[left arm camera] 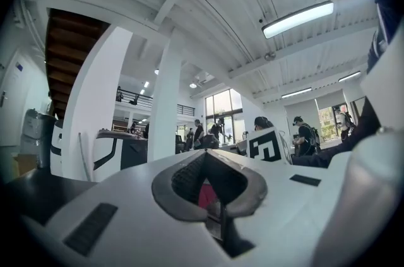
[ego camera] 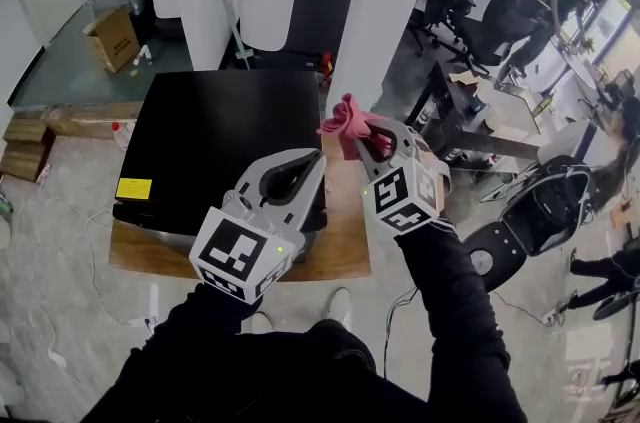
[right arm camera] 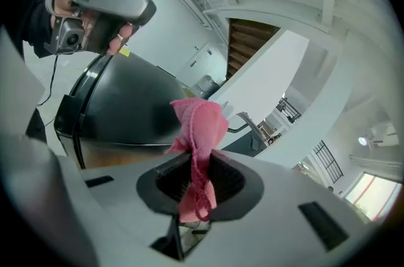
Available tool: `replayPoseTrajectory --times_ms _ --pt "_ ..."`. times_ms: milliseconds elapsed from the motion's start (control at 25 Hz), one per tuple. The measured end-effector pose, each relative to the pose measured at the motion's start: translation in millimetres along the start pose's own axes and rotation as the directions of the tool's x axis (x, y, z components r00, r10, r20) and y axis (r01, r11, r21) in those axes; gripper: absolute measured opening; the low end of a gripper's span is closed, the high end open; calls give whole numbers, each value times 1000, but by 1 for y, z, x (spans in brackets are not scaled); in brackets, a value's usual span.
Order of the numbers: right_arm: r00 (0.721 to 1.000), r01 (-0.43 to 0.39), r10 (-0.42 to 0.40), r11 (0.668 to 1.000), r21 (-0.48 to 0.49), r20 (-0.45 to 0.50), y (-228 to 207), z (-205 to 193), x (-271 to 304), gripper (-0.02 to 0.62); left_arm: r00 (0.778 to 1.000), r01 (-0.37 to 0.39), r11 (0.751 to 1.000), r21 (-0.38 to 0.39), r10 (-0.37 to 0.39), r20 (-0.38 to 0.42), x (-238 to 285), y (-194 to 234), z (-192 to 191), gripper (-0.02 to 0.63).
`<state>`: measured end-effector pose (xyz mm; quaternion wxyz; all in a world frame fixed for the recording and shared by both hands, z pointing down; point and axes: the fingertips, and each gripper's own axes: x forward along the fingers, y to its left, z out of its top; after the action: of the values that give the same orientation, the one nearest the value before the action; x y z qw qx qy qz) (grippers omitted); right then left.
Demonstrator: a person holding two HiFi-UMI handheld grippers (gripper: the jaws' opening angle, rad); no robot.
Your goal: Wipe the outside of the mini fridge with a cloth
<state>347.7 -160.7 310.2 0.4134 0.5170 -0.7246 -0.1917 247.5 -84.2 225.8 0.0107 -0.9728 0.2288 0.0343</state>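
Head view, right tool (ego camera: 374, 144) clamping pink cloth (ego camera: 345, 123), near mini fridge (ego camera: 205, 141) edge

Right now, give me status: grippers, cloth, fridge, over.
Right gripper shut on pink cloth, held up beside mini fridge, not touching. Left gripper shut, empty, over fridge's near right corner.

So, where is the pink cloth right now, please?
In the head view, the pink cloth is clamped in the right hand-held gripper, just right of the mini fridge.

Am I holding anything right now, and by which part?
Right gripper pinches the pink cloth near its middle, a bunch poking past the tips. Left gripper shut, empty.
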Motion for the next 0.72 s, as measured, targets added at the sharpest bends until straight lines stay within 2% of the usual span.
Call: replayPoseTrajectory --times_ms 200,400,560,720 --pt "993 -50 52 999 -18 105 -25 -28 34 69 995 -101 995 -11 102 25 45 -22 4 6" --pt "969 -124 133 991 -59 210 -51 -55 62 69 979 -202 979 -10 202 8 105 -44 -7 6" --pt "941 -164 182 983 -87 284 -63 -72 79 69 959 -283 959 -1 283 6 143 -60 -25 6" --pt "905 -206 230 973 -105 359 -57 -83 95 69 930 -367 930 -14 367 -14 167 -67 -62 6"
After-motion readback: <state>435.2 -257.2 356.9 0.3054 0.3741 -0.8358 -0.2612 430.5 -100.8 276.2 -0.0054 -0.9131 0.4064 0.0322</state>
